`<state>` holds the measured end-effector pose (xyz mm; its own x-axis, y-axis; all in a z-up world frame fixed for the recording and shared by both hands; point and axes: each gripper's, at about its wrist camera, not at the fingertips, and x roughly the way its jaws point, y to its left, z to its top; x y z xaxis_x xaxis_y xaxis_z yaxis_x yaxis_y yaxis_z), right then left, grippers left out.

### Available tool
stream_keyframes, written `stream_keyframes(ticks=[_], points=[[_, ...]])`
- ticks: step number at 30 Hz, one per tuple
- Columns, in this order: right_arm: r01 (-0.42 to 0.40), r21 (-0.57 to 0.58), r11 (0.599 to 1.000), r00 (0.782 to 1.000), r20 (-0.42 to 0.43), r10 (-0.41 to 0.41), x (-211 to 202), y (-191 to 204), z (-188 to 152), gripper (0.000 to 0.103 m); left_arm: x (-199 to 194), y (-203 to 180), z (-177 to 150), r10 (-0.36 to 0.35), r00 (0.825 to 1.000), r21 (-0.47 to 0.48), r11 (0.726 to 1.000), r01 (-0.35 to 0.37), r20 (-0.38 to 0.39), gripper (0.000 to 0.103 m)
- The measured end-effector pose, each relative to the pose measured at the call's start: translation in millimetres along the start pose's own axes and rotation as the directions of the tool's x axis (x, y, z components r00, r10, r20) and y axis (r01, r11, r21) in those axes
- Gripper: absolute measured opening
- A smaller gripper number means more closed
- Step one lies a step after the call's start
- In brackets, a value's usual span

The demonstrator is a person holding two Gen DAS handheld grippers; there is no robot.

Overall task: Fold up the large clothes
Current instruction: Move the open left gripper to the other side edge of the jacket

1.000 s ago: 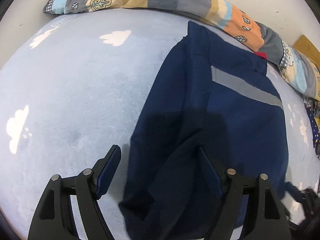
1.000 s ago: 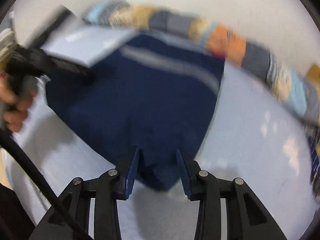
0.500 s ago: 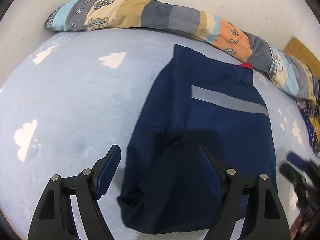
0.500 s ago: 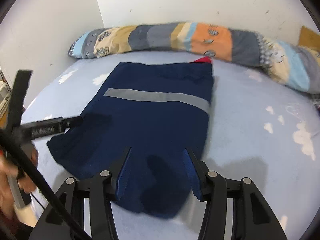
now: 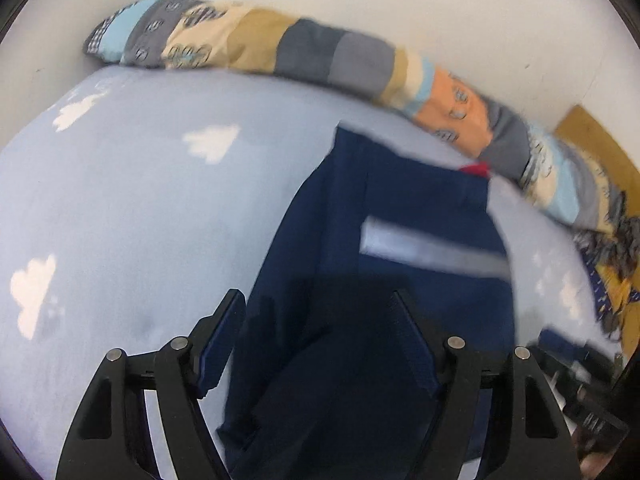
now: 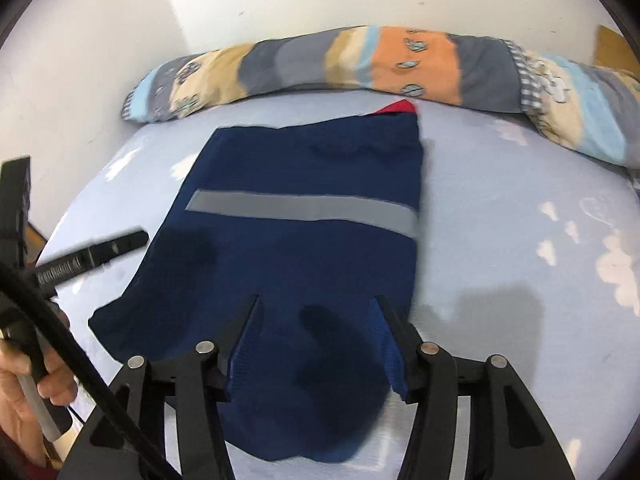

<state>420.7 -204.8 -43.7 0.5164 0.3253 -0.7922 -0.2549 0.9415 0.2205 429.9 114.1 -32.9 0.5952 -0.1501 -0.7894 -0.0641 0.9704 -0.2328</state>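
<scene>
A navy garment [image 6: 296,256] with a grey stripe [image 6: 304,210] and a red bit at its far end [image 6: 398,107] lies folded lengthwise on the light blue bed. It also shows in the left wrist view [image 5: 384,280]. My left gripper [image 5: 320,320] is open and empty, above the garment's near left edge. My right gripper [image 6: 318,324] is open and empty, above the garment's near end. The left gripper also shows in the right wrist view [image 6: 80,258], held by a hand at the left.
A long patchwork bolster [image 6: 400,66] lies along the white wall at the far side. The bed sheet [image 5: 120,208] has white cloud prints. A yellow-brown board [image 5: 600,152] and dark patterned fabric [image 5: 612,280] sit at the right.
Both grippers have pulled back and up from the garment. The right gripper has opened wider; the garment lies flat and released.
</scene>
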Motion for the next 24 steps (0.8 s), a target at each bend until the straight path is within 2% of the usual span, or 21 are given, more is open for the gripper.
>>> stream_keyframes(ticks=[3, 4, 6, 7, 9, 10, 12, 15, 18, 20, 24], points=[[-0.050, 0.065, 0.997, 0.998, -0.019, 0.052, -1.2, -13.7, -5.7, 0.063, 12.3, -15.6, 18.3, 0.024, 0.999, 0.041, 0.999, -0.025, 0.031, 0.074], [-0.066, 0.093, 0.994, 0.997, -0.040, 0.070, 1.8, -21.0, -9.5, 0.063, 22.5, -18.1, 22.4, 0.034, 0.999, 0.052, 0.998, -0.035, 0.018, 0.074], [-0.087, 0.123, 0.989, 0.994, -0.058, 0.095, 6.7, -35.7, -15.2, 0.063, 47.8, -15.0, 23.0, 0.076, 0.996, 0.039, 0.996, -0.075, -0.036, 0.074], [-0.068, 0.139, 0.988, 0.994, -0.072, 0.079, 9.1, -45.4, -17.0, 0.063, 65.2, -10.9, 22.9, 0.095, 0.993, 0.021, 0.995, -0.094, -0.066, 0.074], [-0.063, 0.158, 0.985, 0.993, -0.085, 0.077, 8.5, -52.9, -21.7, 0.063, 99.7, -0.3, 16.9, 0.114, 0.978, -0.004, 0.993, -0.116, -0.173, 0.081], [-0.083, 0.181, 0.980, 0.991, -0.090, 0.101, 9.6, -58.7, -22.9, 0.063, 102.6, 1.6, 16.3, 0.110, 0.978, -0.012, 0.993, -0.114, -0.175, 0.082], [-0.128, 0.223, 0.966, 0.983, -0.098, 0.153, 13.3, -67.4, -22.8, 0.065, 93.0, 4.6, 19.9, 0.067, 0.982, -0.025, 0.997, -0.073, -0.175, 0.080], [-0.187, 0.275, 0.943, 0.973, -0.082, 0.217, 15.9, -75.7, -21.2, 0.070, 57.0, 29.1, 29.7, -0.076, 0.987, -0.116, 0.991, 0.060, -0.144, 0.080], [-0.196, 0.285, 0.938, 0.972, -0.073, 0.225, 15.9, -75.3, -18.9, 0.071, 30.5, 60.4, 31.4, -0.058, 0.992, -0.156, 0.987, 0.041, -0.108, 0.080], [-0.206, 0.292, 0.934, 0.970, -0.066, 0.235, 15.7, -74.7, -17.9, 0.071, 26.0, 79.3, 28.6, -0.043, 0.993, -0.165, 0.986, 0.024, -0.114, 0.080], [-0.217, 0.301, 0.929, 0.968, -0.059, 0.245, 16.0, -75.2, -19.4, 0.073, 42.3, 112.8, 14.7, -0.064, 0.977, -0.206, 0.978, 0.021, -0.204, 0.080]])
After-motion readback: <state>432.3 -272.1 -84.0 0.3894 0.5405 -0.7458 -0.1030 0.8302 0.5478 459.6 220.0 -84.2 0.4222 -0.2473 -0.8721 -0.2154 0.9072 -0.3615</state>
